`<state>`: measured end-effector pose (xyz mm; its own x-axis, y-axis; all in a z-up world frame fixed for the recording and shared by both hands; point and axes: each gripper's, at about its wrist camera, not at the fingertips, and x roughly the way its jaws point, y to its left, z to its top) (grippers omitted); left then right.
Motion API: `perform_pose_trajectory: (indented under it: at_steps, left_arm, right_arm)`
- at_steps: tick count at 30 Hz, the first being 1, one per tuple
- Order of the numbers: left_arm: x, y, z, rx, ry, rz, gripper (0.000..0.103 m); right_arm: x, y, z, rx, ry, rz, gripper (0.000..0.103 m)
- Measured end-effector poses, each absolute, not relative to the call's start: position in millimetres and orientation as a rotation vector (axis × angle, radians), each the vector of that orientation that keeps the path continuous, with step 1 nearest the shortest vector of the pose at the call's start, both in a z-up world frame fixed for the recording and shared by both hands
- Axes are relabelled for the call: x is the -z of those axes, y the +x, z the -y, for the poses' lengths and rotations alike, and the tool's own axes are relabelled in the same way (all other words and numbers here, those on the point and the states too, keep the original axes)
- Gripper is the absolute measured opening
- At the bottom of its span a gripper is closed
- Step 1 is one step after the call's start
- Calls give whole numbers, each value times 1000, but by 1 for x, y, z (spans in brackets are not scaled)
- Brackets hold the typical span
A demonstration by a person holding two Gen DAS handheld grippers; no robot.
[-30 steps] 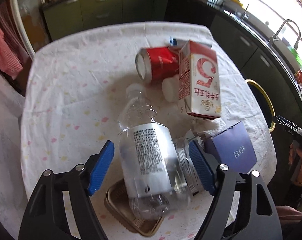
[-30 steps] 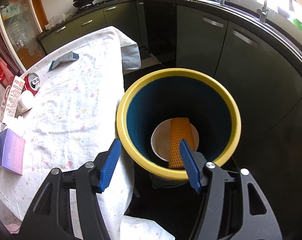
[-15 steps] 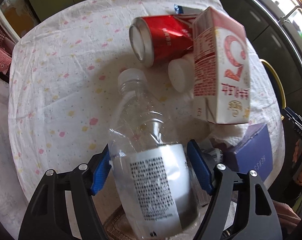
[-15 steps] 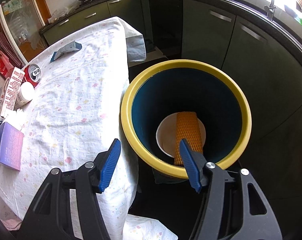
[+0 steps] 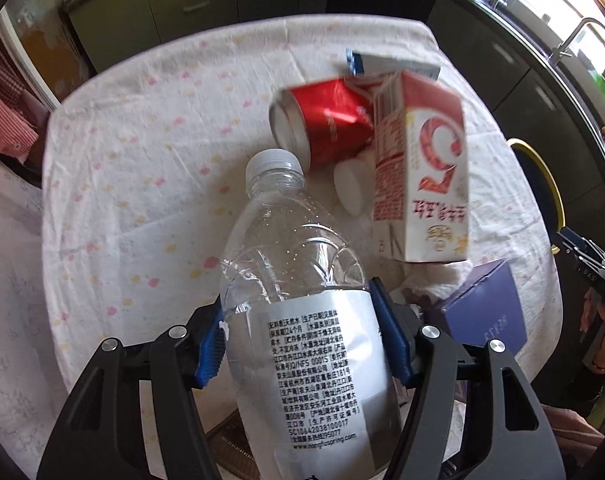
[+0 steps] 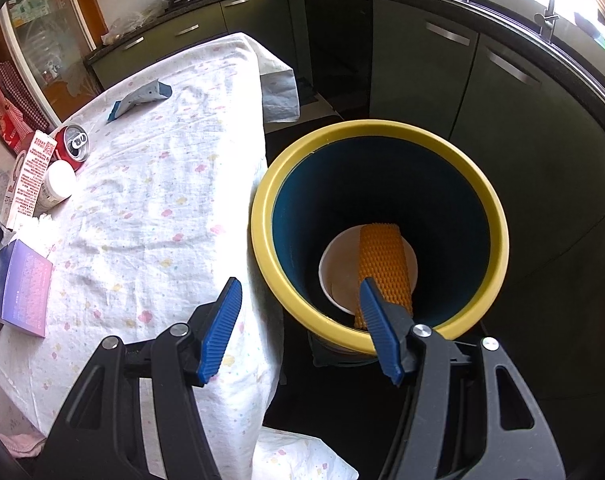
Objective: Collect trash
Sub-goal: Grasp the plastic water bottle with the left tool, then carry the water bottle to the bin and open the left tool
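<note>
Clamping the barcode-labelled water bottle (image 5: pixel 302 320), left gripper (image 5: pixel 302 344) jaws grip; right gripper (image 6: pixel 298 328) jaws gape.

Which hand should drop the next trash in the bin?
Left. The left gripper is shut on the water bottle. The right gripper hangs open and empty by the yellow-rimmed bin.

Bottle (image 5: pixel 302 320) near, between left gripper (image 5: pixel 302 344) pads. Can (image 5: pixel 322 124) far of it, carton (image 5: pixel 422 176) right of can, box (image 5: pixel 482 312) near right. Bin (image 6: pixel 378 236) right of table (image 6: pixel 150 208); bowl (image 6: pixel 338 276) inside.
</note>
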<state>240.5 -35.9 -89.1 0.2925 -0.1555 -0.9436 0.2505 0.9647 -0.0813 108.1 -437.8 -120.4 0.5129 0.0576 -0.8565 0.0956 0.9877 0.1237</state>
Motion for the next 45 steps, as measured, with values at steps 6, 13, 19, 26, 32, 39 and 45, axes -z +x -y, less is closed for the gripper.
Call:
perform_pose_trajectory:
  at_steps: [6,13,19,26,32,39,45]
  left_arm:
    - [51,213,43,294,116,-1150,64]
    - [16,188,91,432,172,-1065,64]
    - [2,181,177,621,237,-1020,64]
    - [7,196,300,804,325,-1005,64]
    - [33,215,394,875,374,-1058,64]
    - [74,239,470,876,385,-1100,66]
    - [69,245,480,828,368,-1012,81]
  right_arm:
    - [116,106,436,18,159,-1022,58]
    - [107,97,445,39,168,-993,58]
    - [106,79,475,97,200,-975,58]
    - [110,56,517,168,251,-970,58]
    - [114,36,547,217,300,-960,58]
    - [122,25,562,245,333,-963,58]
    - [122,23,558,231,332,-962,58]
